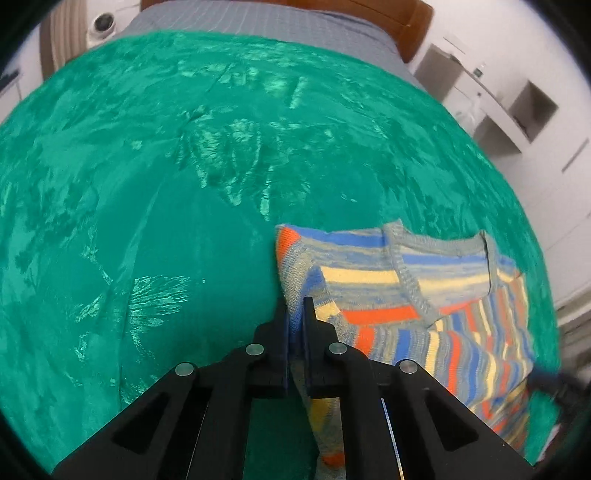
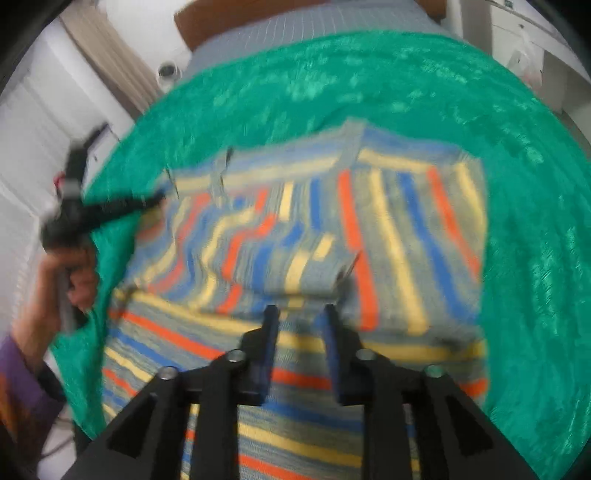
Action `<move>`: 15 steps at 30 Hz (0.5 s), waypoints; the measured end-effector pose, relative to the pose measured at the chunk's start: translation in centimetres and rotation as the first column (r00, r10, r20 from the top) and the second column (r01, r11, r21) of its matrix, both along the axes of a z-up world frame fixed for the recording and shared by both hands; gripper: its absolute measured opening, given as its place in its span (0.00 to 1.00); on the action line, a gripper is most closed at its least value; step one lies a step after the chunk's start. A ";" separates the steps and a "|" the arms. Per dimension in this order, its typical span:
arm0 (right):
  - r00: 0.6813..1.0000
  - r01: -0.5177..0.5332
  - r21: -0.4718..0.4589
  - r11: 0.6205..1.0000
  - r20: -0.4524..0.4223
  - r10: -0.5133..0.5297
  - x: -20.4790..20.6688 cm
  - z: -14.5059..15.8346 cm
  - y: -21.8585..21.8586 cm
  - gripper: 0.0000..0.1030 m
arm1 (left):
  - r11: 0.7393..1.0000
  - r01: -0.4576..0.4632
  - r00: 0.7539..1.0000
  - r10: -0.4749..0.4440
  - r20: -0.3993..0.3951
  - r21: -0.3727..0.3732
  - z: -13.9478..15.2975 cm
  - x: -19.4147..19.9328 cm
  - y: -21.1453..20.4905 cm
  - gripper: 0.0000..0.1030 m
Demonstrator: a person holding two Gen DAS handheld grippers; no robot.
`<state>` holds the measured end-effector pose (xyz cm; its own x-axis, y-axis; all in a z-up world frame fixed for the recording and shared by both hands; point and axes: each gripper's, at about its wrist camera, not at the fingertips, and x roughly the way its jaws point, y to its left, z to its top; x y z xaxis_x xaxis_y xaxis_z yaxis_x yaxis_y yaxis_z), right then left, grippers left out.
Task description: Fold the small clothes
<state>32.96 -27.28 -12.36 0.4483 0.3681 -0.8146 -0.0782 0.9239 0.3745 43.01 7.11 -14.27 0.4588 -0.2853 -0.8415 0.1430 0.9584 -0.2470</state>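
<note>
A small knitted sweater (image 1: 424, 288) with blue, yellow, orange and grey stripes lies partly folded on a green blanket (image 1: 184, 166). My left gripper (image 1: 295, 306) is shut on the sweater's left edge, and a fold of knit runs up between its pads. In the blurred right wrist view, my right gripper (image 2: 301, 314) hovers over the sweater (image 2: 369, 221) with its jaws apart and nothing pinched between them. The left gripper (image 2: 74, 206) and the hand (image 2: 74, 280) holding it show at the sweater's left side. A sleeve lies folded across the sweater's body.
The green blanket (image 2: 517, 184) covers most of a bed with a grey sheet (image 1: 258, 22) and a brown headboard (image 1: 406, 22). White shelves (image 1: 517, 110) stand to the right of the bed. A white dome device (image 1: 103, 24) sits at the back left.
</note>
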 end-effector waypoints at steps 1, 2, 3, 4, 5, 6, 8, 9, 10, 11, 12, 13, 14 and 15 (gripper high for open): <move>1.000 0.023 0.035 0.999 -0.009 -0.023 1.2 0.1 -0.9 0.29 | 1.000 0.002 1.000 -0.002 0.000 0.005 0.0 0.2 -0.1 0.04; 0.998 0.042 0.070 0.997 -0.046 -0.039 2.8 -0.4 -1.7 0.29 | 1.000 -0.001 1.000 0.001 -0.001 0.003 0.1 0.3 -0.1 0.04; 0.995 0.052 0.082 0.995 -0.085 -0.045 4.1 -1.0 -1.8 0.29 | 1.000 -0.005 1.000 0.005 -0.001 -0.003 0.2 0.5 0.1 0.04; 0.987 0.078 0.095 0.992 -0.151 -0.063 5.5 -2.1 -2.2 0.30 | 1.000 -0.006 1.000 0.006 -0.001 -0.008 0.3 0.5 0.2 0.04; 0.975 0.096 0.151 0.984 -0.213 -0.062 6.7 -3.4 -2.5 0.32 | 1.000 -0.003 1.000 0.003 0.003 -0.009 0.4 0.5 0.2 0.04; 0.968 0.090 0.178 0.980 -0.246 -0.044 7.3 -3.9 -2.3 0.32 | 1.000 0.001 1.000 -0.001 0.010 -0.009 0.6 0.4 0.1 0.04; 0.958 0.053 0.180 0.982 -0.287 0.001 8.0 -4.6 -1.5 0.32 | 1.000 0.010 1.000 -0.010 0.014 -0.003 0.7 0.5 0.3 0.04; 0.959 0.024 0.141 0.990 -0.283 0.017 8.3 -4.6 -0.9 0.31 | 1.000 0.015 1.000 -0.015 0.015 0.000 0.6 0.6 0.2 0.04; 0.960 0.011 0.119 0.993 -0.279 0.023 8.3 -4.7 -0.7 0.29 | 1.000 0.017 1.000 -0.017 0.015 0.004 0.5 0.5 0.2 0.04; 0.961 0.005 0.110 0.994 -0.275 0.026 8.5 -4.8 -0.5 0.13 | 1.000 0.017 1.000 -0.017 0.013 0.005 0.3 0.5 0.2 0.04; 0.965 -0.010 0.100 0.995 -0.261 0.036 8.6 -4.5 -0.3 0.04 | 1.000 0.016 1.000 -0.016 0.012 0.002 0.2 0.5 0.3 0.04; 0.972 -0.035 0.080 0.996 -0.228 0.053 8.6 -3.8 0.0 0.04 | 1.000 0.013 1.000 -0.013 0.014 -0.003 0.2 0.4 0.4 0.04; 0.978 -0.044 0.063 0.997 -0.201 0.056 8.3 -3.1 0.2 0.04 | 1.000 0.012 1.000 -0.011 0.020 -0.011 0.3 0.2 0.5 0.04; 0.987 -0.054 0.042 0.998 -0.152 0.060 8.3 -1.9 0.4 0.04 | 1.000 0.012 1.000 -0.011 0.026 -0.016 0.4 0.1 0.7 0.04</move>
<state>41.25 -26.91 -14.26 0.2967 0.4210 -0.8572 -0.0692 0.9047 0.4204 43.06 7.84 -13.85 0.4768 -0.3042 -0.8247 0.1604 0.9526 -0.2587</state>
